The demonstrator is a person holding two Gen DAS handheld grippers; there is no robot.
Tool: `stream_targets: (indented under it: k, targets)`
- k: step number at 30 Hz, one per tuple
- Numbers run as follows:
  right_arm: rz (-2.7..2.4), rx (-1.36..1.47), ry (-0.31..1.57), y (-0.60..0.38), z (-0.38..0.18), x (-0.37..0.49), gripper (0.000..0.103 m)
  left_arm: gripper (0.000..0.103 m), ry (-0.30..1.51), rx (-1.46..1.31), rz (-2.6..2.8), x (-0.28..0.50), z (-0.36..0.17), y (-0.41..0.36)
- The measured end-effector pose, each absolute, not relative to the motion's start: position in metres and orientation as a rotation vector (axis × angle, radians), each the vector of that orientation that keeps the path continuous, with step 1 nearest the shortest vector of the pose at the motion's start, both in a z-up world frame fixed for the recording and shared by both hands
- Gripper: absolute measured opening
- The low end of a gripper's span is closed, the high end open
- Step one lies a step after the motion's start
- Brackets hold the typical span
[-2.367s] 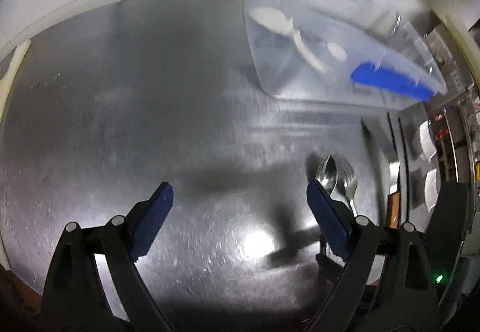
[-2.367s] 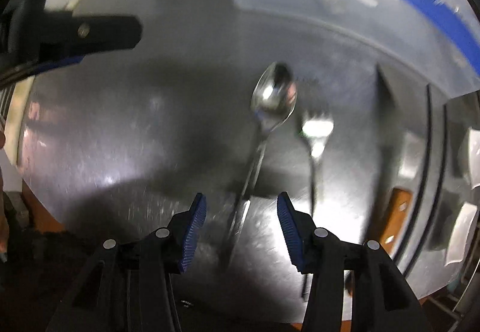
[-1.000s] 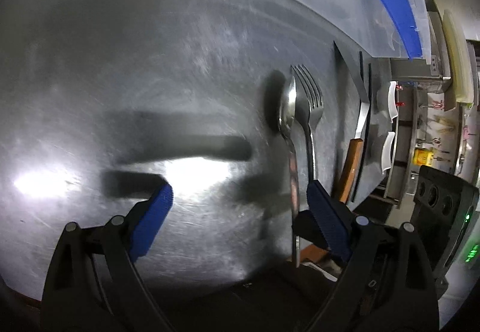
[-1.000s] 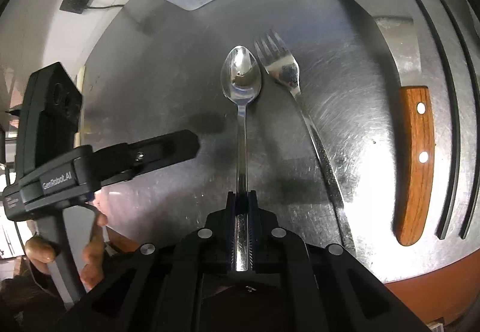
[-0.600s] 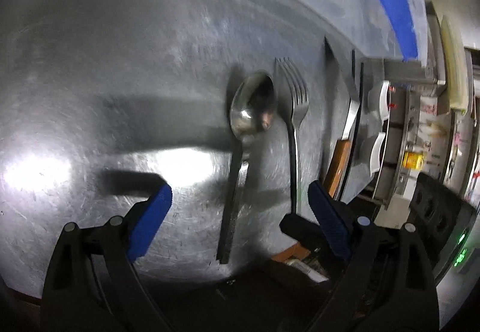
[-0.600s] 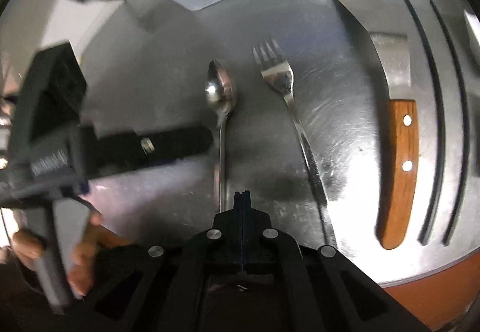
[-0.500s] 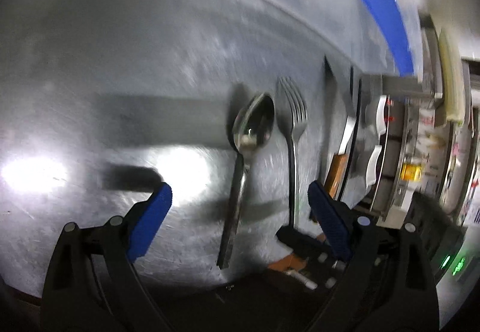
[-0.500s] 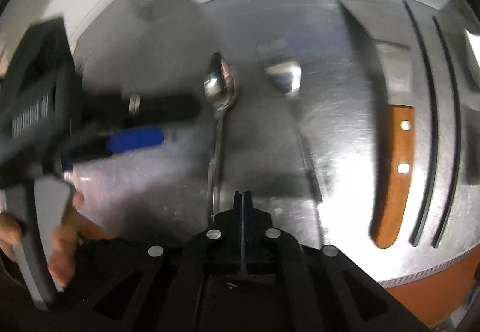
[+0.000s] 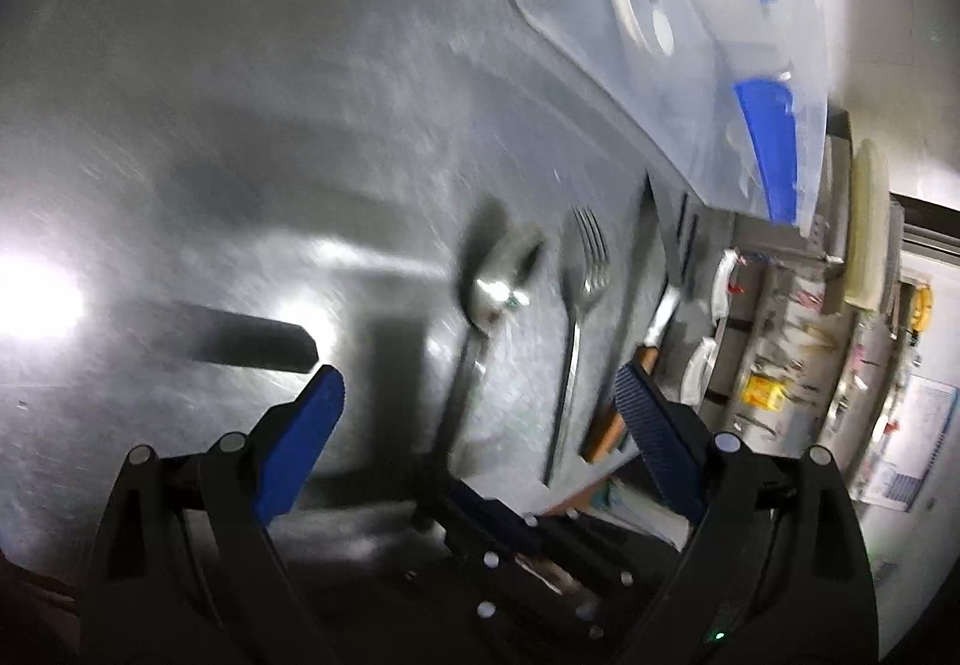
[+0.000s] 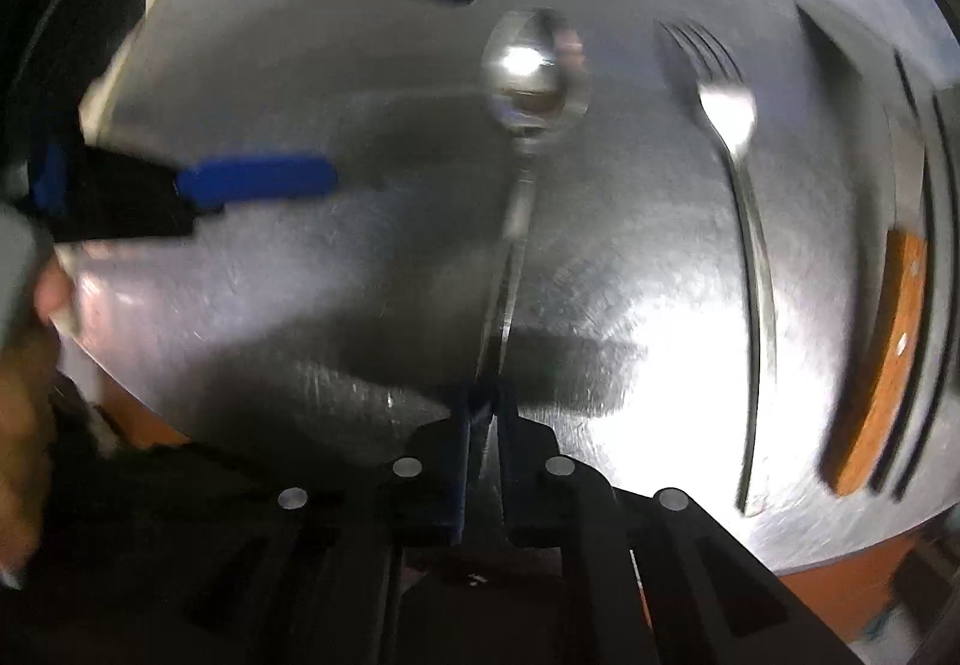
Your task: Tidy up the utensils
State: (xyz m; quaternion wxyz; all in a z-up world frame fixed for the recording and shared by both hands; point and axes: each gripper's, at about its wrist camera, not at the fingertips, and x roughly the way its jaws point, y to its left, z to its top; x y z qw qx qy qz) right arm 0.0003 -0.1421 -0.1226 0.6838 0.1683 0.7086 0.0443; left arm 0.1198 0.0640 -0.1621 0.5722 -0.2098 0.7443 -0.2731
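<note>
Spoon (image 10: 528,83) handle is clamped in the right claw (image 10: 483,413), bowl pointing forward; fork (image 10: 729,137) lies to its right. Left claw (image 9: 474,407) spread wide.

Bench (image 10: 630,269): brushed metal, fine scratches, strong glare. Spoon (image 10: 531,77) and fork (image 10: 729,119): polished metal, mirror-bright. Knife (image 10: 888,341) beside the fork: wooden handle with pale rivets. Bin (image 9: 678,35): translucent plastic, smooth, with glossy blue plastic latches. Tool pads (image 9: 300,437): ribbed blue.
</note>
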Motion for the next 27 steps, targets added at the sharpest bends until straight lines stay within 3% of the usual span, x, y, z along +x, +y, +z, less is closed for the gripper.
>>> stream_targets:
  k: [1, 6, 8, 10, 11, 17, 22, 27]
  targets:
    - [0.107, 0.43, 1.583, -0.151, -0.123, -0.001, 0.001, 0.088, 1.765, -0.5, -0.658, 0.117, -0.165, 0.062]
    - [0.069, 0.507, 1.551, -0.184, -0.117, -0.005, 0.001, 0.088, 1.846, -0.523, -0.691, 0.105, -0.179, 0.049]
    - [0.039, 0.449, 1.539, -0.183, -0.113, -0.008, 0.007, 0.088, 1.832, -0.527, -0.686, 0.105, -0.177, 0.05]
    - [0.072, 0.42, 1.523, -0.175, -0.109, -0.009, 0.045, 0.088, 1.806, -0.521, -0.671, 0.109, -0.172, 0.053]
    - [0.086, 0.392, 1.51, -0.168, -0.105, -0.011, 0.05, 0.088, 1.802, -0.506, -0.664, 0.112, -0.171, 0.055]
    - [0.149, 0.31, 1.518, -0.147, -0.097, -0.027, 0.051, 0.086, 1.751, -0.32, -0.653, 0.117, -0.164, 0.034]
    - [0.115, 0.329, 1.528, -0.167, -0.101, -0.042, 0.051, 0.068, 1.632, -0.13, -0.642, 0.11, -0.153, 0.009]
    - [0.118, 0.357, 1.534, -0.193, -0.109, -0.058, 0.051, 0.068, 1.5, 0.006, -0.571, 0.109, -0.151, -0.007]
